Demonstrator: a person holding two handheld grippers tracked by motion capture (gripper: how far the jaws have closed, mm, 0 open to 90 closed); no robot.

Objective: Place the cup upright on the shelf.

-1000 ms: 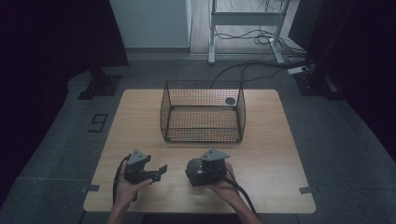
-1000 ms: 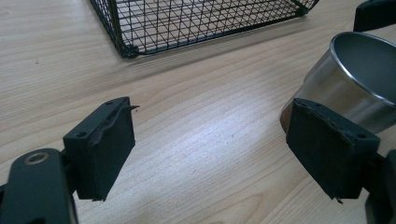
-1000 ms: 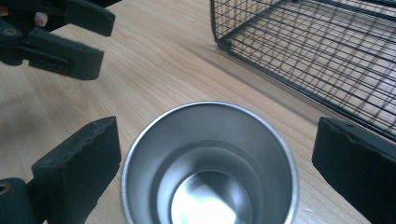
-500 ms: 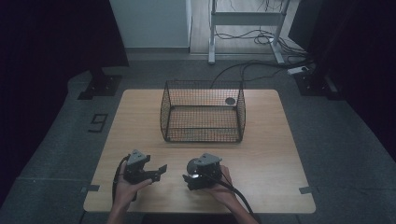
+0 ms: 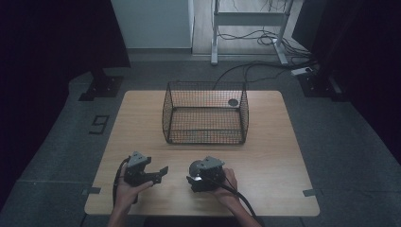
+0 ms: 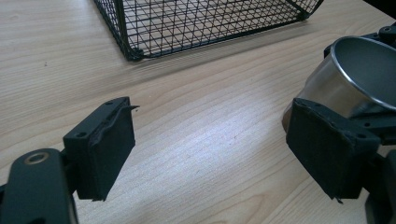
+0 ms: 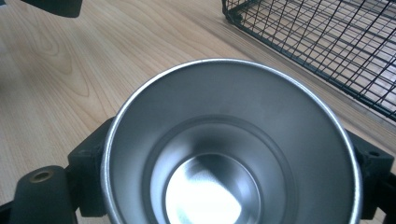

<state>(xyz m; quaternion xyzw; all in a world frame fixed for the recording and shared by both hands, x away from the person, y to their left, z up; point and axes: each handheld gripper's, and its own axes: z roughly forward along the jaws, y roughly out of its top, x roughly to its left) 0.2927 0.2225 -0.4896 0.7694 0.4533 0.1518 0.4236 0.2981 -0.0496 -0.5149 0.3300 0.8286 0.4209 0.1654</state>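
**Room and surroundings**

Dim room. Light wooden table (image 5: 279, 142) on grey speckled floor (image 5: 61, 156). Tape pieces (image 5: 309, 192) on the floor at the table's near corners. Dark "9" mark (image 5: 99, 124) on the floor left of the table. Pale wall panel (image 5: 151, 23) behind. Metal frame (image 5: 250, 21) with loose cables (image 5: 246, 71) and a power strip (image 5: 302, 71). Black stand base (image 5: 101, 86) far left.

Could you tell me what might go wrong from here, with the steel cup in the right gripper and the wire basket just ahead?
1. The right gripper grips the smooth metal cup by its round wall between two flat pads; it could slip or twist when lifted.
2. The wire basket has tall sides, so a low carry might knock the cup against its near rim.
3. The left gripper, jaws open, sits near the cup; the two could collide.
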